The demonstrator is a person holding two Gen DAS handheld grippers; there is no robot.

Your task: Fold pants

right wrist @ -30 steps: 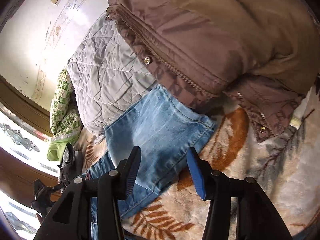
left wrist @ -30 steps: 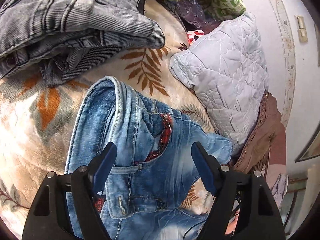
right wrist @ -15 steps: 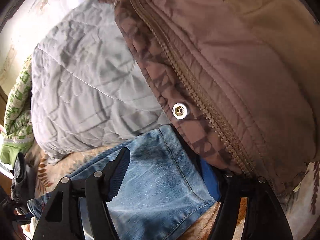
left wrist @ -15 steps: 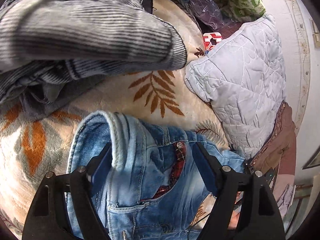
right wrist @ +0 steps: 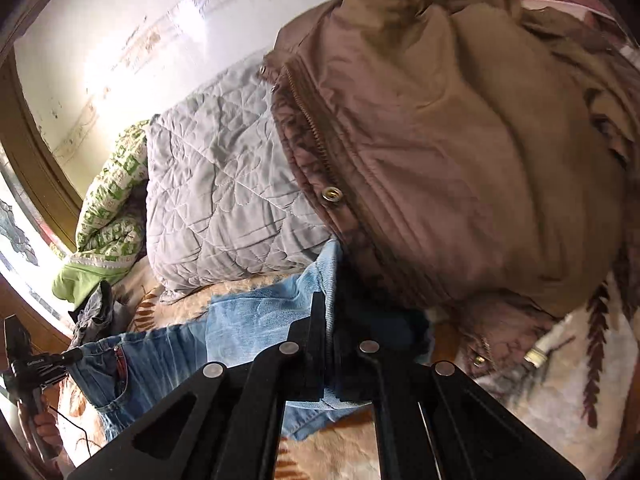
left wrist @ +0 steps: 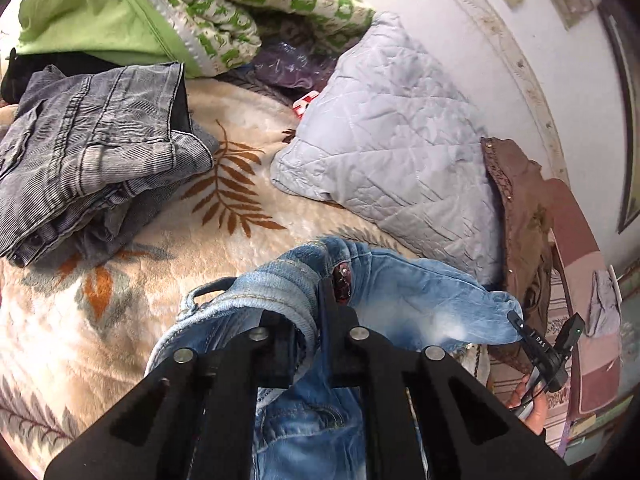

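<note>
Light blue jeans [left wrist: 420,300] lie on a leaf-print blanket [left wrist: 132,300], bunched. Left gripper [left wrist: 318,292] pinches the waistband; right gripper [right wrist: 330,320] pinches the hem end. Grey quilted pillow [left wrist: 392,152] beyond, brown jacket [right wrist: 460,160] far right, grey corduroy pants [left wrist: 92,148] left.

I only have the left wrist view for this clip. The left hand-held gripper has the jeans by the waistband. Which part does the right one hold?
Observer: The right hand-held gripper is shut on a leg end of the jeans.
Operator: What lies behind that end?
Observer: A brown jacket, bunched right beside it.
Operator: Anything small near the jacket?
Observer: A pale tube-like thing on the blanket; I cannot tell what.
</note>
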